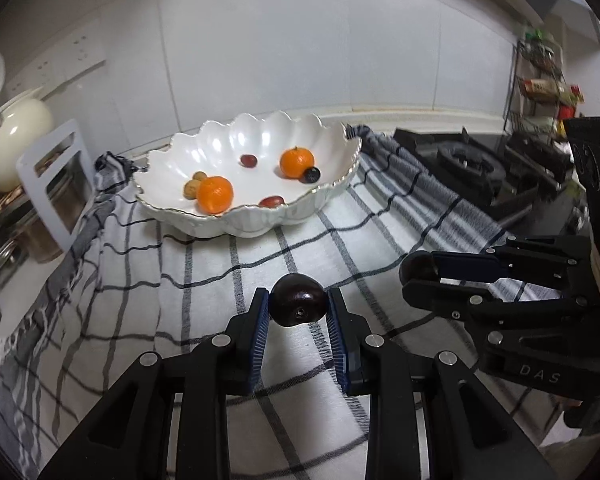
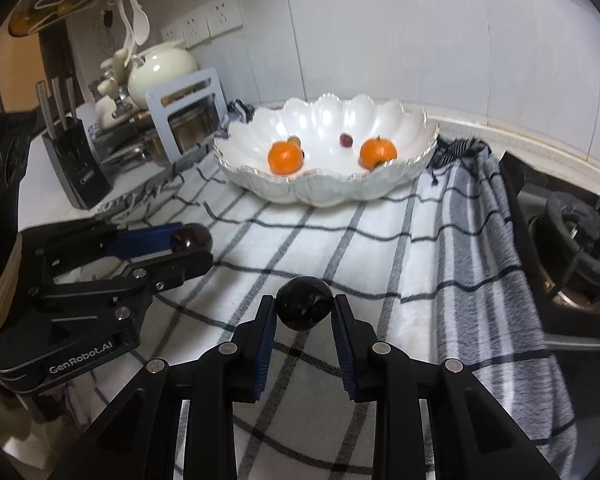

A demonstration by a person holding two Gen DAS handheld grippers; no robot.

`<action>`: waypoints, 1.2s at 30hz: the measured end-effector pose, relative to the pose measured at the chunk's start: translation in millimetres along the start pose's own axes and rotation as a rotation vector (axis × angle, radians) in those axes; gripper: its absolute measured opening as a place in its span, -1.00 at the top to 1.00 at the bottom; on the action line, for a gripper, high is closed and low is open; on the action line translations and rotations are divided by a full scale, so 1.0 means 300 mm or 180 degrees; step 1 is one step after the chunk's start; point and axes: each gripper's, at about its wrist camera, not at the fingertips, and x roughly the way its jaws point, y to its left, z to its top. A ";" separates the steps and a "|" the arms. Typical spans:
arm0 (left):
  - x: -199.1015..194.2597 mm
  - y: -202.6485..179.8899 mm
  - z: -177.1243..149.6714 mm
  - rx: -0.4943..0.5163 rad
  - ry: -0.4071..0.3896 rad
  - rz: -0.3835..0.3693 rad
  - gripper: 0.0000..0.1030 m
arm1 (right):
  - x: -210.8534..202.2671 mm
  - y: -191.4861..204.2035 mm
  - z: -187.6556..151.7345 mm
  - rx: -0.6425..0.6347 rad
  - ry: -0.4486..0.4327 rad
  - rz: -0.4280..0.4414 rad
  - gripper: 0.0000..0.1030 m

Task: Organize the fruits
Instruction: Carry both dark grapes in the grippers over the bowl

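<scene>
My left gripper (image 1: 298, 304) is shut on a dark plum (image 1: 298, 299), lifted above the checked cloth (image 1: 204, 292). Beside it my right gripper (image 2: 305, 307) is shut on a second dark plum (image 2: 305, 303). Each gripper shows in the other's view: the right gripper (image 1: 416, 274) at the right with its plum (image 1: 418, 266), the left gripper (image 2: 192, 246) at the left with its plum (image 2: 190, 238). Ahead stands a scalloped white bowl (image 1: 332, 196) holding two oranges (image 1: 215, 194) (image 1: 297, 162), small red and dark fruits and walnuts. The same bowl (image 2: 324, 194) lies straight ahead in the right wrist view.
A gas stove (image 1: 468, 168) sits right of the cloth, its burner (image 2: 580, 240) close to the right gripper. A knife block (image 2: 74, 160), a cream teapot (image 2: 162, 68), steel pots and a white rack (image 1: 54, 180) crowd the left. A spice rack (image 1: 544, 88) stands far right.
</scene>
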 end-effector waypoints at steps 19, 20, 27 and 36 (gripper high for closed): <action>-0.149 0.026 0.163 -0.0357 -0.0524 0.0306 0.44 | -0.125 -0.024 0.199 0.0003 -0.0514 -0.0133 0.42; -0.150 0.033 0.175 -0.0366 -0.0547 0.0323 0.44 | -0.124 -0.025 0.210 0.0003 -0.0521 -0.0160 0.42; -0.114 0.099 0.260 -0.0539 -0.0568 0.0393 0.44 | -0.099 -0.036 0.314 -0.0059 -0.0575 -0.0238 0.42; -0.043 0.148 0.374 -0.0525 -0.0563 0.0455 0.44 | -0.028 -0.061 0.458 -0.0024 -0.0636 -0.0235 0.42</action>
